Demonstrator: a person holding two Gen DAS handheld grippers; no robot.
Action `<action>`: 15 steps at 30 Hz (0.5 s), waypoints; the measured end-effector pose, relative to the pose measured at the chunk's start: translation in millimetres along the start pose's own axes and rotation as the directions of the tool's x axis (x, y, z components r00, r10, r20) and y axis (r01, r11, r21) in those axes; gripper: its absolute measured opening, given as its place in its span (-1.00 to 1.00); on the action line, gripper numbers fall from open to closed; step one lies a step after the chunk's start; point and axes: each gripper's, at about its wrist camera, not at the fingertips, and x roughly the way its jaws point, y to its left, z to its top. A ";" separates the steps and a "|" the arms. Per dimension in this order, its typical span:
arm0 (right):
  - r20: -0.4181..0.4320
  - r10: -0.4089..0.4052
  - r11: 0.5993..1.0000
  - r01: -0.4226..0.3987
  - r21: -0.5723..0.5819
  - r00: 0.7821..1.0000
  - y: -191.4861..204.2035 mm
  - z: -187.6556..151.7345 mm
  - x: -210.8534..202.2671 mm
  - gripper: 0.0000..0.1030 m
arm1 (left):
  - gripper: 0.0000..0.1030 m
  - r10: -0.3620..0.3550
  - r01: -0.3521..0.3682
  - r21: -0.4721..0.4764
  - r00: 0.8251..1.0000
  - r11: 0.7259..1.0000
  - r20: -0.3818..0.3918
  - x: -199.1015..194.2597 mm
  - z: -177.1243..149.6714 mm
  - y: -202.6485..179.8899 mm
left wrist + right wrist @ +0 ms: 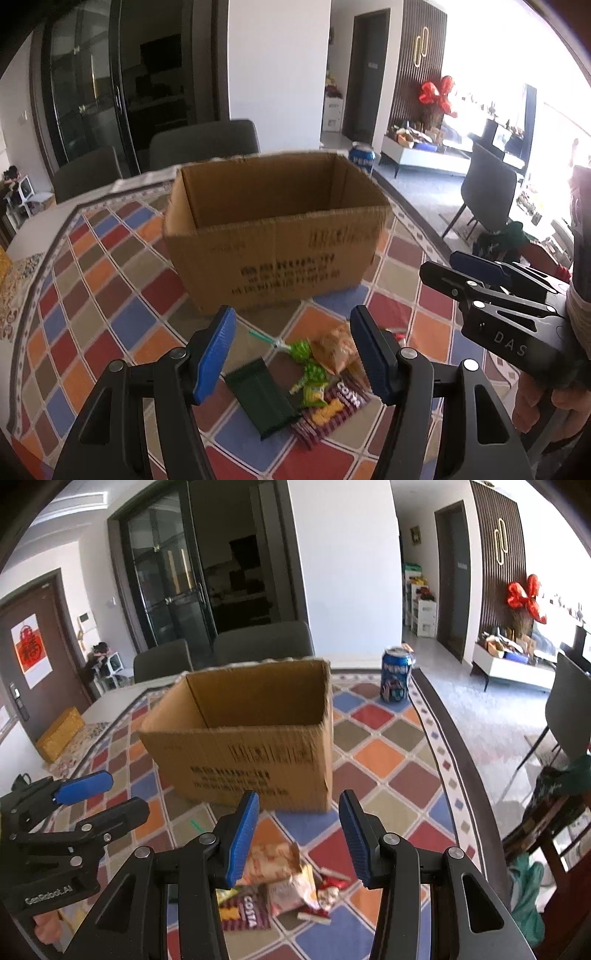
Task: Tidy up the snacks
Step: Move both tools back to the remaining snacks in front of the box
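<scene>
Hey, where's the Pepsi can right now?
The Pepsi can stands upright on the patterned tablecloth, behind the open cardboard box and off its far right corner. In the left wrist view only its top shows above the box rim.

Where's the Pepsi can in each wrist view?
Left wrist: the Pepsi can is at upper centre, mostly hidden behind the far right corner of the cardboard box; only its top shows.
Right wrist: the Pepsi can is in full view, right of centre, standing upright on the checked tablecloth, apart from the cardboard box.
Shared landmark: the open cardboard box, mid-frame in both.
</scene>
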 end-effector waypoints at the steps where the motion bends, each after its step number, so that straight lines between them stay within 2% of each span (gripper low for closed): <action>1: -0.011 0.000 1.000 0.001 0.007 1.000 -1.9 -4.0 2.1 -0.10 | 0.23 -0.002 0.002 0.000 1.000 1.000 -0.007 2.1 -2.4 -1.4; 15: -0.144 -0.026 0.997 0.037 0.072 0.989 -21.8 -52.3 25.9 -0.10 | 0.23 -0.024 0.023 -0.010 0.990 1.000 -0.137 38.1 -42.4 -11.2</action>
